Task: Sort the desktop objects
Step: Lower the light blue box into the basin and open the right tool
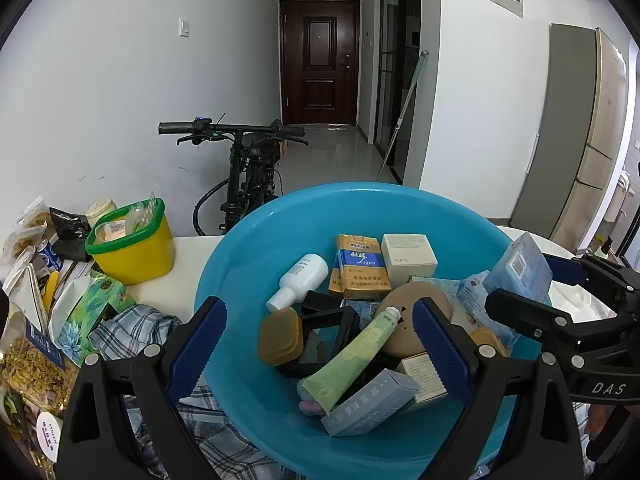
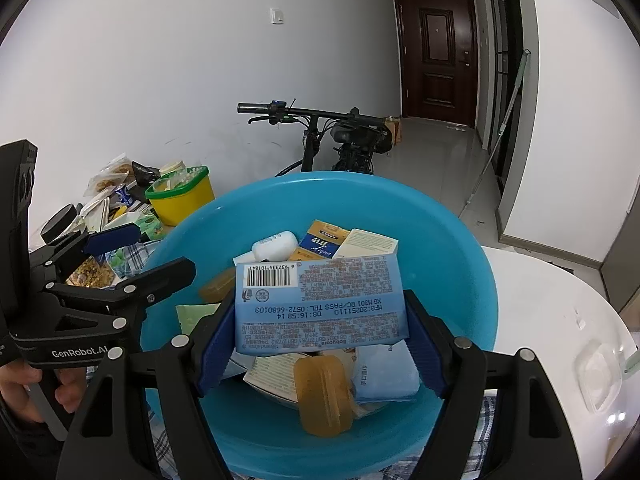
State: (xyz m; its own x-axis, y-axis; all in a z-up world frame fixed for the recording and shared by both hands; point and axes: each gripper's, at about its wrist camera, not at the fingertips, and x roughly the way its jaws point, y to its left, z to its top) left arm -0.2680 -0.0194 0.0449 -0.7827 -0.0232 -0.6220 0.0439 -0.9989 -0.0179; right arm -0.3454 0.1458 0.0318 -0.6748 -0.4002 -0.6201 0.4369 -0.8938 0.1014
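Left wrist view: the left gripper (image 1: 320, 344) hangs wide apart, holding nothing, over the blue bowl (image 1: 240, 264) full of small boxes and tubes.

Right wrist view: the right gripper (image 2: 320, 340) squeezes a blue packet (image 2: 320, 304) above the same bowl (image 2: 460, 264) on the white worktop (image 2: 560, 320).

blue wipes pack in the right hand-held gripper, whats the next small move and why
Probably lift the blue wipes pack straight up, clear of the blue basin. The right hand-held gripper already clamps its sides, and other items crowd beneath it.
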